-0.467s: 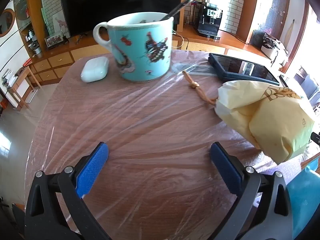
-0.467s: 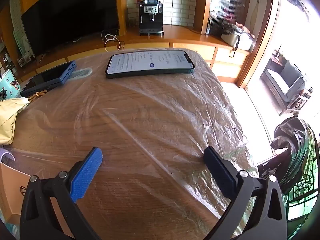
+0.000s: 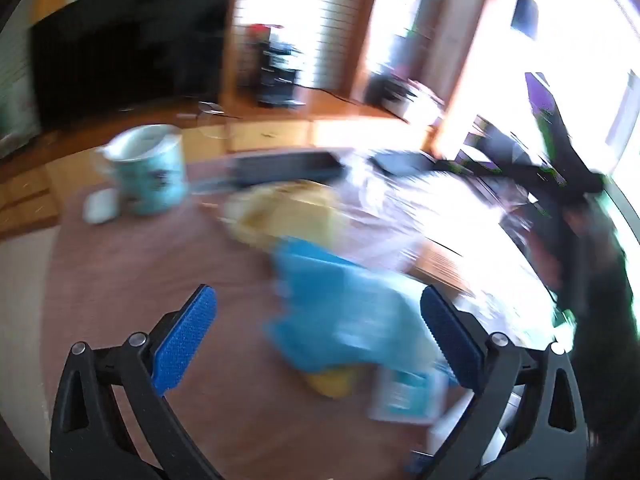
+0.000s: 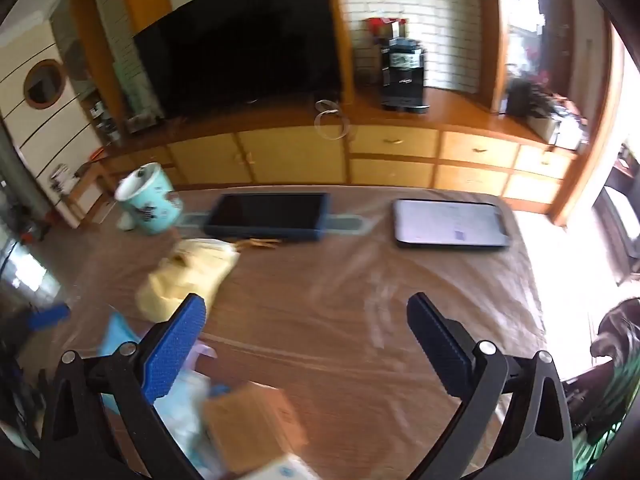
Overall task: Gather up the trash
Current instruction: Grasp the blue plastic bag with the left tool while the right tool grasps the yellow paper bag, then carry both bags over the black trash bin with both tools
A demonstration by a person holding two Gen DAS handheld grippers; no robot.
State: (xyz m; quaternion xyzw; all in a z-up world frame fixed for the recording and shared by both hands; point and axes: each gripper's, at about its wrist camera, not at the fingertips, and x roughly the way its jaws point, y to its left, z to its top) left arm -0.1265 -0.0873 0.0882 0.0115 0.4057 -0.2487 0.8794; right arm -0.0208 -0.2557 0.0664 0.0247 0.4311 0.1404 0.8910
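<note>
Both grippers are held wide apart with nothing between the pads, so no trash is picked up yet. Ahead of the left gripper (image 3: 318, 340) and a bit to its right, a crumpled blue plastic wrapper (image 3: 340, 304) is seen lying on the film-covered wooden table (image 3: 160, 264), with a crumpled pale yellow paper bag (image 3: 288, 212) just beyond it; that view is badly smeared, so edges can't be trusted. From the right gripper (image 4: 306, 348), the same yellow bag (image 4: 188, 276) is seen just past its left finger, and a brown cardboard box (image 4: 252, 428) plus some whitish-blue packaging (image 4: 180, 408) sit close under that finger. Further out, a turquoise patterned ceramic mug (image 4: 152, 204), a dark phone in a blue case (image 4: 268, 216) and a lit-screen smartphone (image 4: 450, 224) are parked at the far edge. Stuff that could go wrong: the loose film could get pinched along with a wrapper and dragged, which would tug the phones or tip the mug. The bag could also be squashed sideways and slip out if it's grabbed off-centre.
</note>
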